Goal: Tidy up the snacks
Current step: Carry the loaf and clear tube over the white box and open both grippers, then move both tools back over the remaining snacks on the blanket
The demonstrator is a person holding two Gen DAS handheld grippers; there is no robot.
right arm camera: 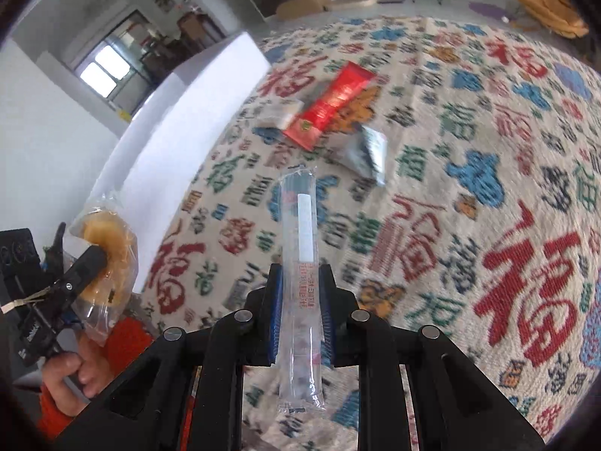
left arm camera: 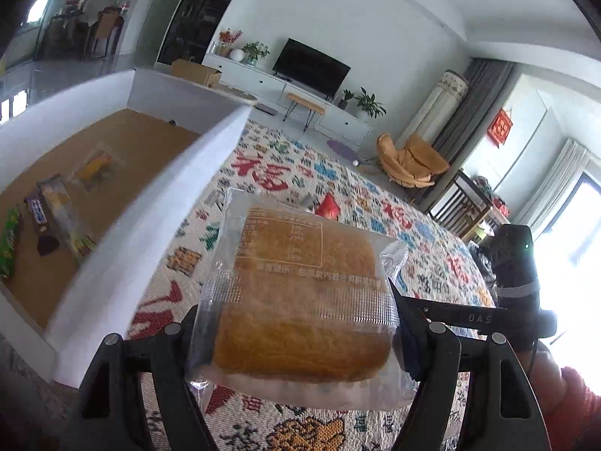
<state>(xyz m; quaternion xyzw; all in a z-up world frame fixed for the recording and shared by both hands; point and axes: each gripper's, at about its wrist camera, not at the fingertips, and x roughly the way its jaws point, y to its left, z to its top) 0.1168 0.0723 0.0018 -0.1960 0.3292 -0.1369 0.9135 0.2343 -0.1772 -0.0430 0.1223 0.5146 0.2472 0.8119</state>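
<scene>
Left wrist view: left claw (left arm camera: 300, 342) clamped on wrapped bread (left arm camera: 300, 300), lower centre, above patterned surface (left arm camera: 413, 225); white box (left arm camera: 157, 210) at left, bars (left arm camera: 49, 218) lying inside. Right wrist view: right claw (right arm camera: 300, 315) pinching clear stick pack (right arm camera: 300, 263) at centre, red packet (right arm camera: 330, 105) and silver packet (right arm camera: 366, 154) waiting on cloth above. Best practice, by judgement: lift bread over box wall, lower near floor beside bars, release gently without crushing.

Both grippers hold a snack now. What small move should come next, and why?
Probably carry the left gripper leftward over the white box wall: it is clamped on the wrapped bread beside the box, where other snacks already lie.
</scene>
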